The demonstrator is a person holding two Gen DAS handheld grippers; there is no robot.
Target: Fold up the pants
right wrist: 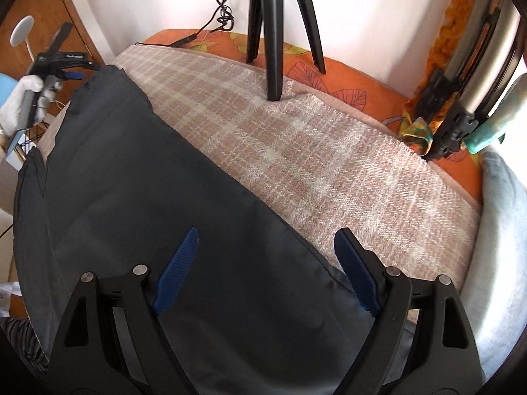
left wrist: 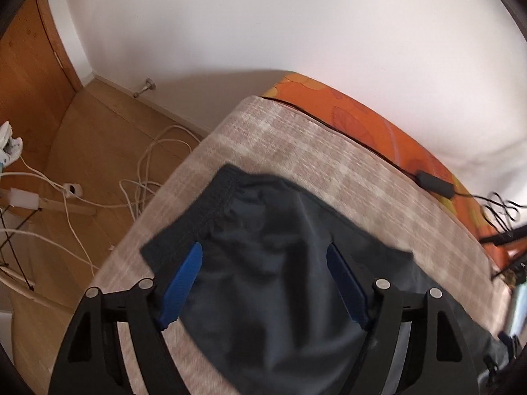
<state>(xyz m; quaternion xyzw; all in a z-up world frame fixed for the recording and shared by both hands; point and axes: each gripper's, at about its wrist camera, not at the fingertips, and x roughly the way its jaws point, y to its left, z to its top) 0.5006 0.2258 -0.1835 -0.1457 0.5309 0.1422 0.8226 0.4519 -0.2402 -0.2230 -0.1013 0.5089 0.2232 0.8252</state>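
Dark navy pants point(left wrist: 280, 247) lie flat on a plaid beige blanket point(left wrist: 296, 151). The elastic waistband point(left wrist: 210, 204) shows in the left wrist view at the blanket's left end. My left gripper point(left wrist: 263, 253) is open and empty, hovering just above the cloth near the waistband. In the right wrist view the pants point(right wrist: 138, 191) run from lower right to upper left. My right gripper point(right wrist: 265, 240) is open and empty above the pants' right edge. The left gripper point(right wrist: 70, 74), held in a white-gloved hand, shows far left in that view.
A black tripod point(right wrist: 273, 33) stands on the blanket point(right wrist: 329, 164) at the back. An orange sheet point(left wrist: 362, 115) with a black cable and adapter point(left wrist: 434, 181) lies along the wall. White cables point(left wrist: 148, 164) lie on the wooden floor to the left. A light cushion point(right wrist: 500, 230) sits at the right.
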